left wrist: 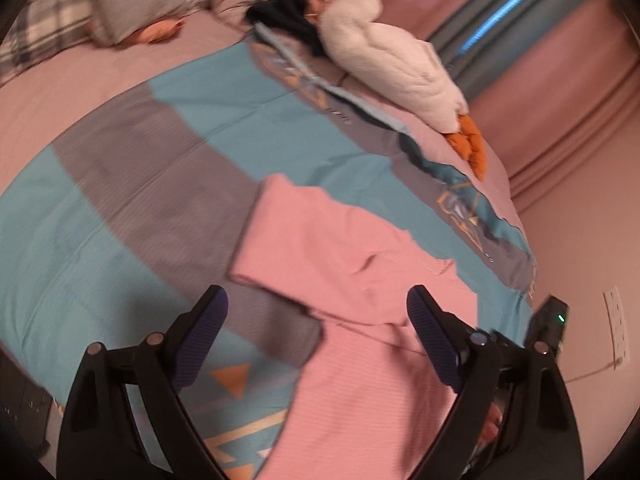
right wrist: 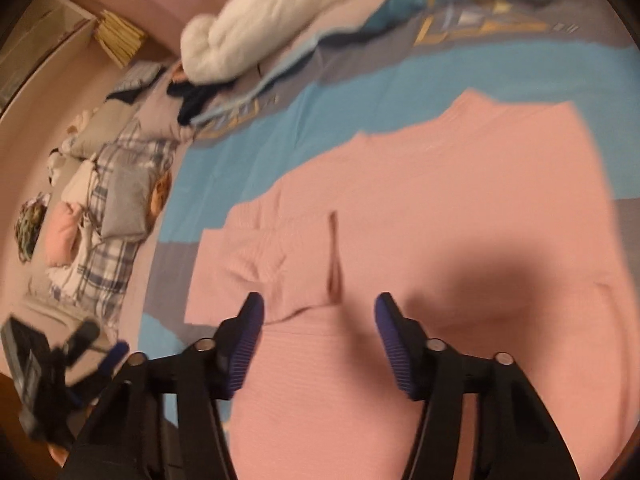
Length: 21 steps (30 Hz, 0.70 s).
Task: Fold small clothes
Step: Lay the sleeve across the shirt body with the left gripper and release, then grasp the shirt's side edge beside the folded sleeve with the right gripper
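Pink sweater (right wrist: pixel 440 208) lies flat on bed cover (left wrist: pixel 120 208), one sleeve folded across its body. Left hand-held gripper (left wrist: pixel 316 320) spread wide, nothing pinched; sweater just ahead and under its right finger. Right hand-held gripper (right wrist: pixel 320 320) half spread above the sweater, folded sleeve cuff just ahead of left finger, pads not gripping cloth. White plush toy (left wrist: pixel 384 56) far ahead at bed edge.

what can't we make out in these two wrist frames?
- Pink garment: near end cut off by the lower frame edge in both views.
- Right gripper: motion blur hides whether its pads touch the cloth.
- Dark clothes beside the white plush: blurred, type unclear.
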Each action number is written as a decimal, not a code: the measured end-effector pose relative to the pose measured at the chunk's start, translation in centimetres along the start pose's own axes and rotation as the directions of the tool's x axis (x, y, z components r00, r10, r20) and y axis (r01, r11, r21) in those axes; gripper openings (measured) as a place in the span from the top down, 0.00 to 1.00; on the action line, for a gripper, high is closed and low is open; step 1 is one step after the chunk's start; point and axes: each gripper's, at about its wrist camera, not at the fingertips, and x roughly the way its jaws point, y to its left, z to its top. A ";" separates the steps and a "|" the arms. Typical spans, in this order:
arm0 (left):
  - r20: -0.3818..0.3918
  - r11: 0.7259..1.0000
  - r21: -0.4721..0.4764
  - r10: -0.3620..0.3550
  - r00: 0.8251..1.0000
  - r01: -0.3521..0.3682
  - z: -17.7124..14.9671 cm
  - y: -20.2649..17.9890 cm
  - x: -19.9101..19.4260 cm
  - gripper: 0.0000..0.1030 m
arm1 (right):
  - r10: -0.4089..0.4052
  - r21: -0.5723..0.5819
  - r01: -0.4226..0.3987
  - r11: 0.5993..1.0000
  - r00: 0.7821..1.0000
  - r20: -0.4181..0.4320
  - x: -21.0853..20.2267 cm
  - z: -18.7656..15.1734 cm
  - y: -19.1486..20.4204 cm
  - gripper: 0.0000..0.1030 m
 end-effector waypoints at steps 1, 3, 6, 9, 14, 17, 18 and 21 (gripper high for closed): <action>0.000 1.000 -0.012 0.011 1.000 -0.011 -0.1 0.7 -0.1 0.16 | -0.012 -0.005 0.011 1.000 1.000 -0.011 1.0 0.1 0.4 0.49; 0.004 0.999 -0.027 0.023 1.000 -0.023 0.0 1.6 -0.3 0.18 | -0.046 -0.017 0.046 0.999 0.998 -0.031 2.5 0.1 1.0 0.49; 0.013 0.998 -0.043 0.039 0.999 -0.038 0.0 2.8 -0.7 0.18 | -0.022 0.008 0.023 1.000 0.996 -0.090 3.9 0.0 1.1 0.50; 0.013 0.997 -0.058 0.048 0.999 -0.048 0.0 3.6 -0.8 0.19 | -0.060 -0.030 0.058 0.998 0.993 -0.097 4.7 -0.3 1.9 0.50; 0.014 0.996 -0.069 0.050 0.999 -0.048 0.0 4.4 -1.1 0.19 | -0.141 -0.101 0.133 0.986 0.987 -0.082 4.8 -0.2 3.5 0.86; 0.018 0.996 -0.070 0.050 0.999 -0.049 0.1 4.6 -1.2 0.20 | -0.156 -0.147 0.146 0.978 0.986 -0.064 4.1 -0.2 4.1 0.91; 0.017 0.996 -0.073 0.049 0.999 -0.048 0.1 4.7 -1.2 0.20 | -0.154 -0.165 0.144 0.976 0.987 -0.052 3.5 -0.2 4.6 0.92; 0.019 0.996 -0.078 0.051 0.999 -0.049 0.3 4.9 -1.2 0.21 | -0.146 -0.214 0.139 0.967 0.989 -0.013 1.7 0.4 5.6 0.92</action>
